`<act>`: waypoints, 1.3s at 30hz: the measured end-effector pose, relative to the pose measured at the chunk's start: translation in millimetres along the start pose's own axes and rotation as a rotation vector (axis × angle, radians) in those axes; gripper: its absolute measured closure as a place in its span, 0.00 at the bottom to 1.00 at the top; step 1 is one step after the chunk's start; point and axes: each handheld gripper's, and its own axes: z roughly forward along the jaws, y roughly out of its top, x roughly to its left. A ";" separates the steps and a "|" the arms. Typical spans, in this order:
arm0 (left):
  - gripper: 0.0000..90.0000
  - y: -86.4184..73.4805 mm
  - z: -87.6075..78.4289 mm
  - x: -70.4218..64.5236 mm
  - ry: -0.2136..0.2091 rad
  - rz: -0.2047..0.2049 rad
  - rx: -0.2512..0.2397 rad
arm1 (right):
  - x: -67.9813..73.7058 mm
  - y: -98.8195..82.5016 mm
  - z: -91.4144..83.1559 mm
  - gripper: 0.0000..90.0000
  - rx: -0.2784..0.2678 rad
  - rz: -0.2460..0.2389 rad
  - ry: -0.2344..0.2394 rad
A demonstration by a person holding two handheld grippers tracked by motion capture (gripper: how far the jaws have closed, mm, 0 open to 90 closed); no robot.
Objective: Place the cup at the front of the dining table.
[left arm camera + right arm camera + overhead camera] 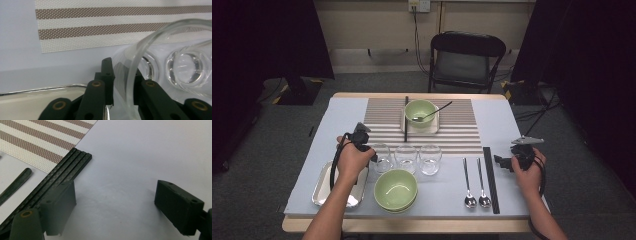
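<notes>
We grip the leftmost clear drinking glass (140, 62) by its rim, left gripper (373, 156) jaws clenched across the wall, near the tabletop's front-left. Right gripper (115, 202) rests released beside the black chopsticks (62, 173). Next, we judge, a steady lift.

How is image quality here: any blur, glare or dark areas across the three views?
High view: table evenly lit, surroundings fall into darkness, slightly soft. Left gripper view: the glass rim is blurred up close between the fingers, and the two glasses behind distort through it; the tray edge glints. Right gripper view: sharp placemat weave, soft shadows under the fingers.
</notes>
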 end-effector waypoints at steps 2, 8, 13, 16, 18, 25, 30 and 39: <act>0.92 0.3 0.1 2.7 -0.014 -0.017 0.001 | 0.1 0.0 -0.1 0.18 0.001 0.002 0.000; 0.93 1.7 -0.3 7.7 -0.041 -0.044 0.012 | 0.0 0.0 -0.1 0.18 0.001 0.002 0.000; 0.93 0.9 -0.6 12.6 -0.061 -0.051 -0.001 | 0.0 0.0 -0.1 0.18 0.001 0.002 0.001; 0.94 0.1 -2.1 16.8 -0.095 -0.070 -0.022 | 0.0 0.0 -0.1 0.18 0.001 0.002 0.000; 0.94 0.2 -3.7 19.1 -0.113 -0.069 -0.021 | 0.0 0.0 -0.1 0.18 0.001 0.002 0.000; 0.94 2.1 -12.1 21.9 -0.136 -0.077 -0.057 | 0.0 0.0 -0.1 0.18 0.001 0.002 0.001; 0.94 4.2 -18.6 22.2 -0.134 -0.095 -0.097 | 0.0 0.0 -0.1 0.18 0.001 0.002 0.000; 0.94 6.0 -24.3 24.2 -0.150 -0.106 -0.158 | -0.1 0.0 -0.1 0.18 0.001 0.002 0.001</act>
